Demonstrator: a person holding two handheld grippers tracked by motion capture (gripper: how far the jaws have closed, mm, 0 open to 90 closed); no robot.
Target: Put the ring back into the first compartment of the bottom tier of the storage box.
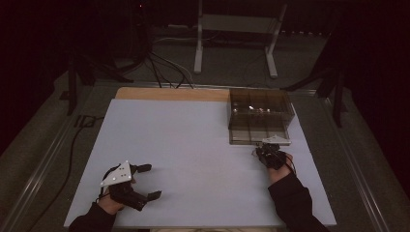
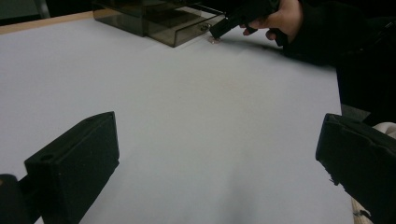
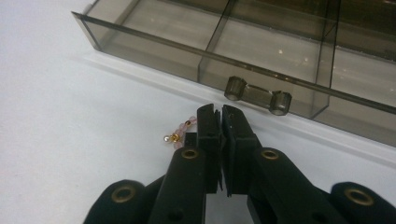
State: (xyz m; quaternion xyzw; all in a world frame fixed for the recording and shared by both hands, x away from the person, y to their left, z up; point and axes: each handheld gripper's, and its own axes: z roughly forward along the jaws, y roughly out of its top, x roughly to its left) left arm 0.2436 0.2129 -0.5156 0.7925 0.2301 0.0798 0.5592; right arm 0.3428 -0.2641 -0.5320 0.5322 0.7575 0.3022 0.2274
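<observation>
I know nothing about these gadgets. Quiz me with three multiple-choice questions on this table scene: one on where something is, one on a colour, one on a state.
1. Where does the smoky clear plastic compartment box stand?
A. table's far right
B. table's near left
C. on the floor

2. What colour are the beads of the small beaded trinket?
A. green
B. pale pink with gold
C. blue

3. How do the left gripper jaws stand?
A. clamped together
B. wide apart
C. holding the box

Key: A, high view shows it there; B, right gripper view; B, bare white tabletop lies between them.

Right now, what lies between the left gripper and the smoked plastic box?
Just bare white board between left gripper and box, per the high view.
</observation>
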